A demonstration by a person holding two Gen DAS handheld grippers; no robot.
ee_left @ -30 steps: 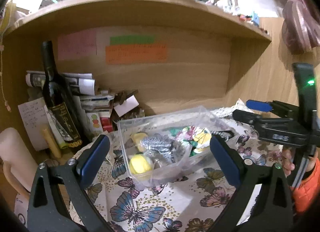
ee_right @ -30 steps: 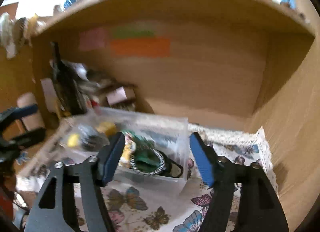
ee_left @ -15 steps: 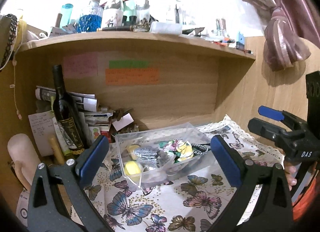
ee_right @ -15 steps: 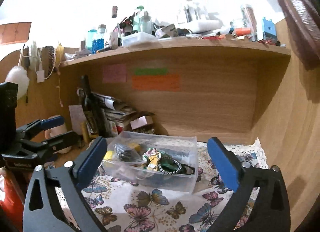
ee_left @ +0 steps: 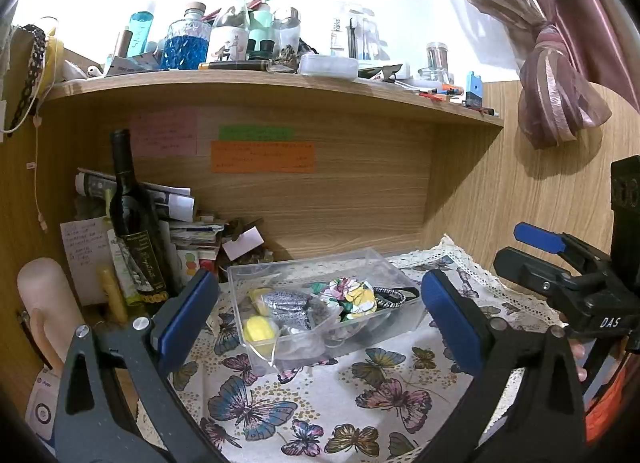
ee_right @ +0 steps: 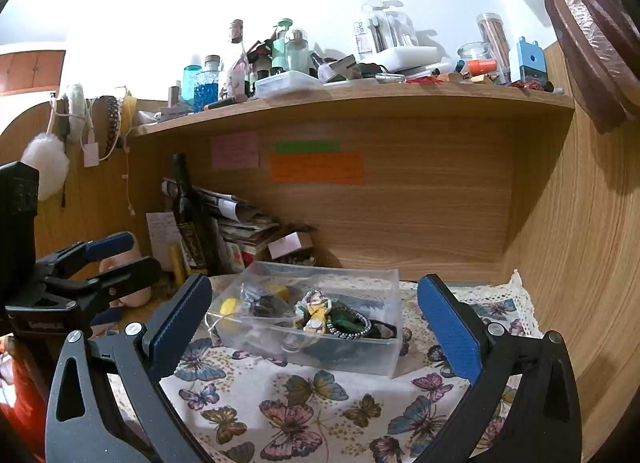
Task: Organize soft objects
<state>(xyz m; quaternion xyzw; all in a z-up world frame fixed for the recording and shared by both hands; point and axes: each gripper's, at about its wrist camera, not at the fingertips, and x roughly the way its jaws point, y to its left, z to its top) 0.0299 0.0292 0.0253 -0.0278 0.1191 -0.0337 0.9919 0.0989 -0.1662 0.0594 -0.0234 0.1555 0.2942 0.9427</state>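
Note:
A clear plastic box (ee_left: 384, 263) stands on the butterfly cloth (ee_left: 320, 403) under the shelf; it also shows in the right wrist view (ee_right: 376, 359). Inside lie a floral scrunchie (ee_left: 352, 297), a silver pouch (ee_left: 288, 303), yellow soft pieces (ee_left: 258, 329) and a black-and-white braided band (ee_right: 348, 327). My left gripper (ee_left: 320, 315) is open and empty, held back from the box. My right gripper (ee_right: 316, 319) is open and empty, also back from the box. Each gripper shows at the edge of the other's view.
A dark wine bottle (ee_left: 134, 223), stacked papers (ee_left: 176, 223) and a pale cylinder (ee_left: 44, 303) stand left of the box. A wooden shelf (ee_left: 280, 83) crowded with bottles hangs overhead. A wood side wall (ee_right: 580, 263) closes the right.
Both grippers have pulled back and risen away from the box, which now looks smaller. The right jaws have opened wider. The box and its contents have not moved.

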